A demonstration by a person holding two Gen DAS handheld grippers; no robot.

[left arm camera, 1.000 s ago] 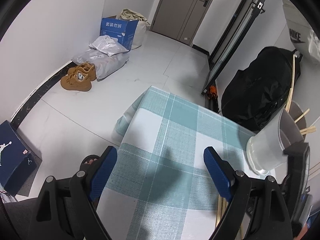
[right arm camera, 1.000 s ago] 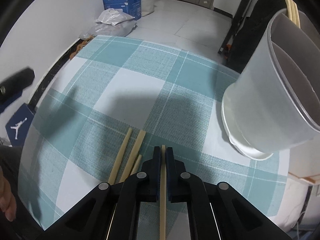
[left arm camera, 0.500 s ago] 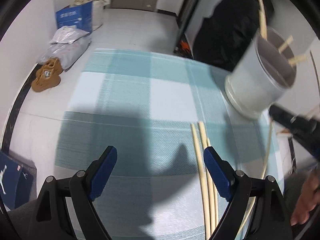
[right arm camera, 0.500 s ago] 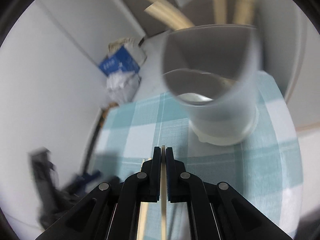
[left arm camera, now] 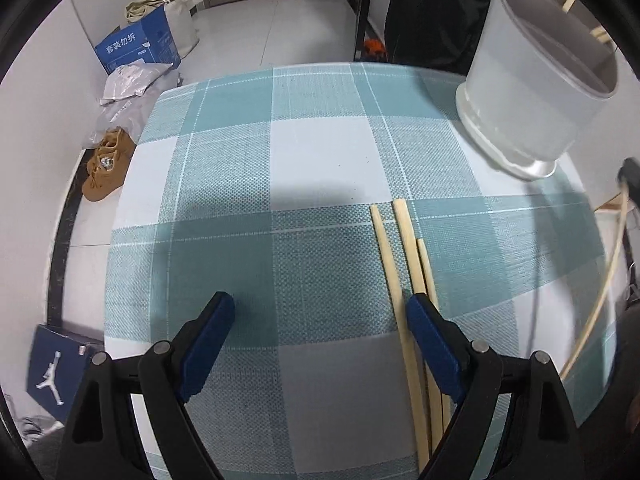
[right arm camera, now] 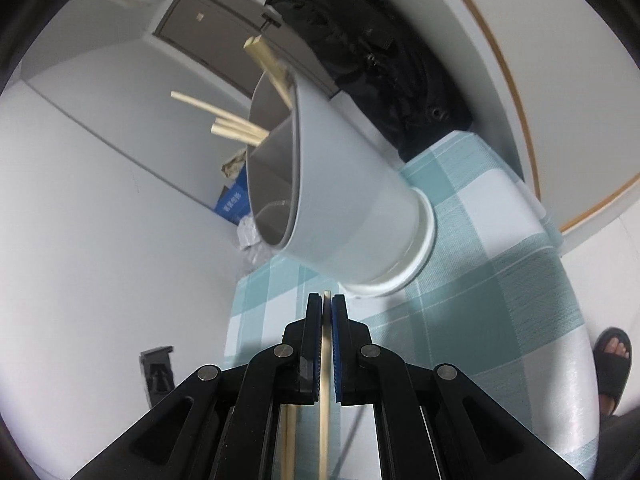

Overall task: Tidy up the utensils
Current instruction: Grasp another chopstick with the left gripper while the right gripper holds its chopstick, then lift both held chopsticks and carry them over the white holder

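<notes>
We can read little here. In the left wrist view, a blue cardboard box [left arm camera: 138, 47] on the floor by the wall carries white Chinese characters, which we read as 套装勿拆, with a smaller white line beneath that is too small for us to make out. Lower left in the same view, a dark blue shoebox [left arm camera: 56, 376] shows the white Jumpman figure of the Jordan brand, without any legible words beside it. In the right wrist view, we see the same blue cardboard box [right arm camera: 232, 202] behind the white container, its white characters tilted and too blurred to read.
</notes>
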